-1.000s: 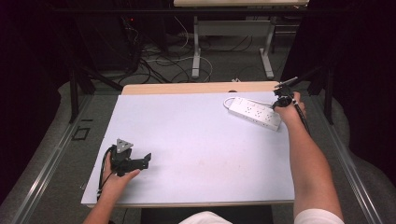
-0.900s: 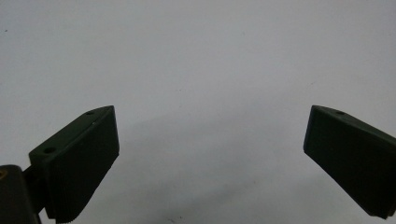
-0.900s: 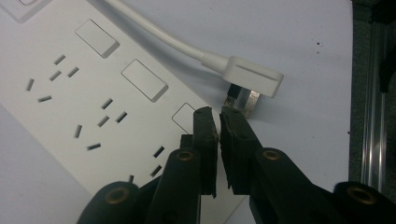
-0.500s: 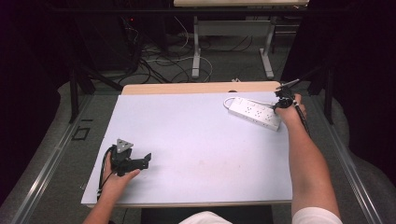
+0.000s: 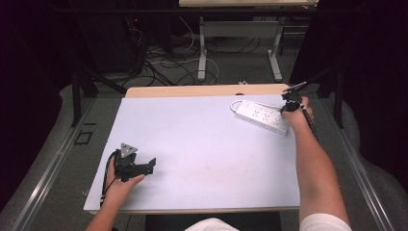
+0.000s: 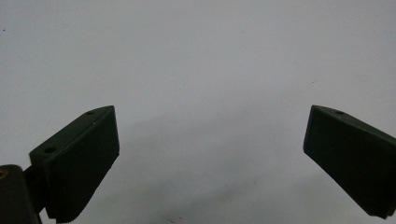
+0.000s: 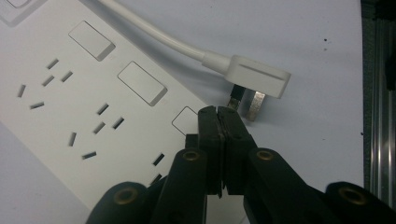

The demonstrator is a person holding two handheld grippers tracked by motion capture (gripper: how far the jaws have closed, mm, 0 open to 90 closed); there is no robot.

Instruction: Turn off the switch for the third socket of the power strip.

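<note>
Little has shifted over the last second: the right hand has eased slightly along the far end of the power strip, while the left hand rests where it was.

At the left of the high view, the left gripper (image 5: pixel 150 165) lies low on the white table (image 5: pixel 202 144), near its front left corner, held by the person's left hand (image 5: pixel 120 182). A grey three-cornered plate (image 5: pixel 128 150) sits on top of it. In the left gripper view its two black jaws stand wide apart, with nothing but bare white surface between them.

Farther right, a white power strip (image 5: pixel 262 116) lies at an angle near the table's far right corner, its white cord (image 5: pixel 236 103) looping off its far end.

At the right, the right gripper (image 7: pixel 218 115) sits at the strip's right end, held by the right hand (image 5: pixel 299 113) on an outstretched forearm. In the right gripper view its jaws are pressed together with nothing between them, the tips over the edge of the strip beside a small square switch (image 7: pixel 185 120). Just beyond the tips lies the white plug (image 7: pixel 259 76), flat on the table with its metal pins (image 7: pixel 255 104) pointing toward the gripper. The pins lie close to the jaw tips, though whether they touch cannot be told.
</note>
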